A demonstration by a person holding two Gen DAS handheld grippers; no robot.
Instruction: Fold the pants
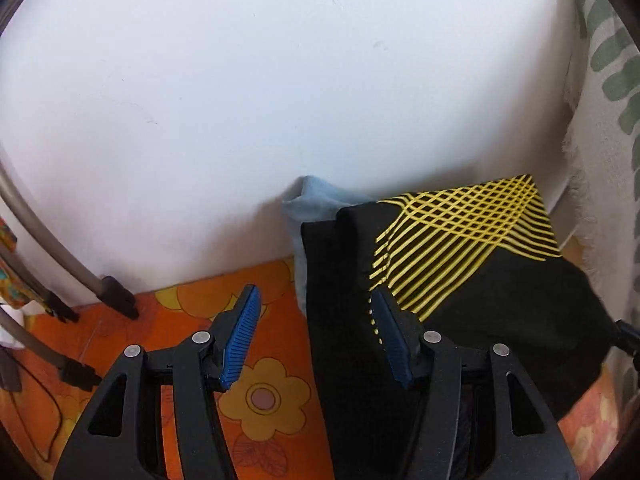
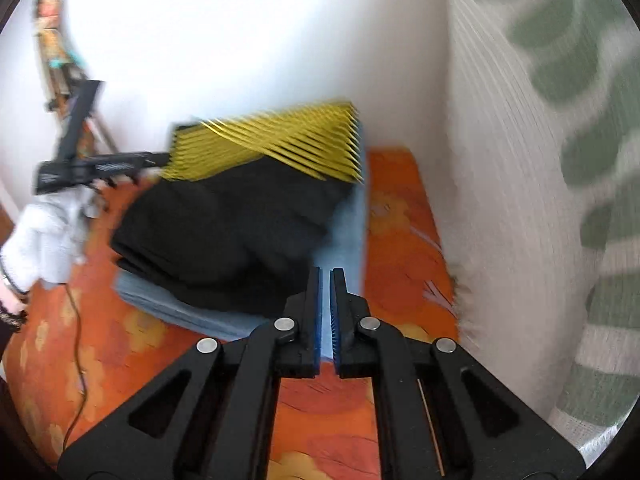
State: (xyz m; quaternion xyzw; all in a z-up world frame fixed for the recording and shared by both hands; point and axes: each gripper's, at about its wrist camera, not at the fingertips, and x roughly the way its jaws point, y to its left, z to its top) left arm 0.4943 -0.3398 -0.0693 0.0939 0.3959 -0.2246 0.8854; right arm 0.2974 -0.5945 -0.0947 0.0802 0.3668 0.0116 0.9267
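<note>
Folded black pants with a yellow crossed-line print (image 1: 460,264) lie on top of a folded pale blue garment (image 1: 316,200) on the orange flowered cloth (image 1: 256,392) by the white wall. My left gripper (image 1: 316,336) is open; its right finger rests over the pants' left part, its left finger is over bare cloth. In the right wrist view the pants (image 2: 240,216) lie on the blue garment (image 2: 344,240). My right gripper (image 2: 326,280) is shut with nothing between its pads, just in front of the stack's near right edge. The left gripper (image 2: 100,168) shows at the stack's far left.
A white wall (image 1: 280,80) stands right behind the stack. A white curtain with green leaves (image 2: 560,160) hangs close on the right. Metal legs with black feet (image 1: 116,296) stand at the left. A thin cable (image 2: 78,352) lies on the cloth at the left.
</note>
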